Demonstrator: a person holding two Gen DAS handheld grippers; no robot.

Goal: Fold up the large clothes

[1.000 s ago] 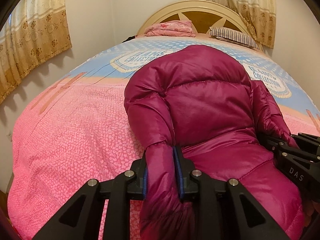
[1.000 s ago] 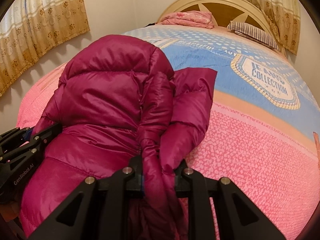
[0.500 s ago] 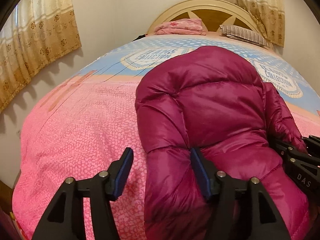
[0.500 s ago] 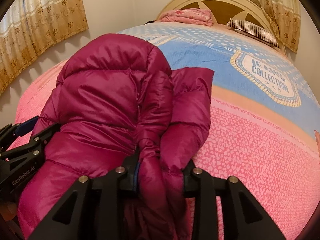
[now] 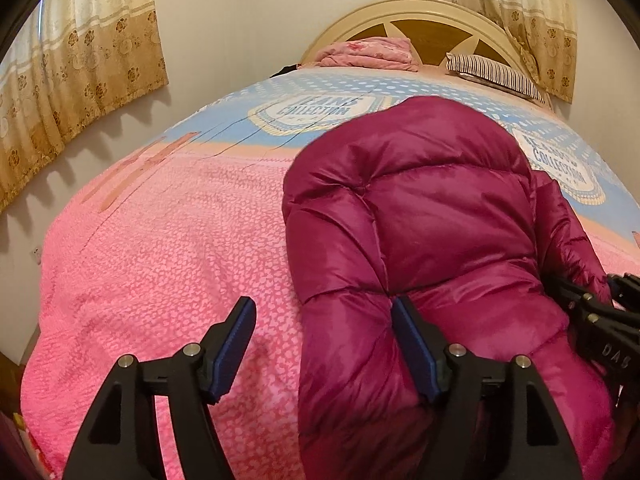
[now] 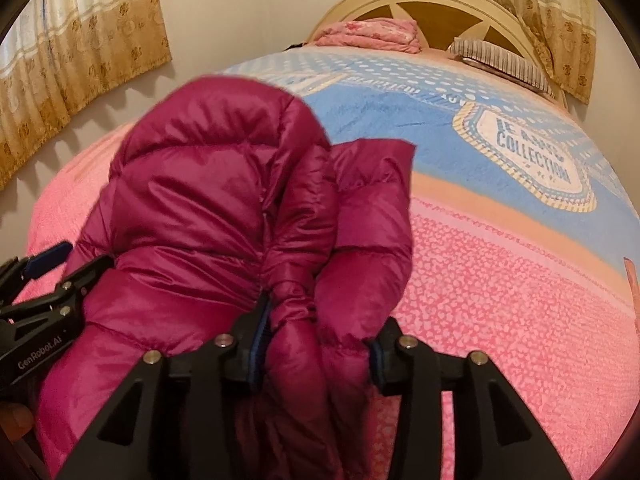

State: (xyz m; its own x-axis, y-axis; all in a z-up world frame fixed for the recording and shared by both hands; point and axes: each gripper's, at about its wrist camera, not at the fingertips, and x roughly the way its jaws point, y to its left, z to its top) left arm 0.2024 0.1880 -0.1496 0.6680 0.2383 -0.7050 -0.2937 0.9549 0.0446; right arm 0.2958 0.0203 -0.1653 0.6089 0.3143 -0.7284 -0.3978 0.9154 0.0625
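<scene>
A magenta puffer jacket lies folded lengthwise on the bed, hood end pointing to the headboard. My left gripper stands open and its jaws are still opening. The jacket's left edge lies between the fingers; the left pad is clear of it over the bedspread. My right gripper is opening too, with the puffed sleeve and side fold bulging loosely between its pads. Each gripper shows at the edge of the other's view: the right gripper and the left gripper.
The pink and blue bedspread covers a wide bed. A folded pink blanket and a striped pillow lie by the cream headboard. Gold curtains hang on the left wall and behind the headboard.
Both grippers were pinched on the jacket's near end a second ago. The left has let go and spread wide; the right has widened and the squeezed fabric has puffed out.
</scene>
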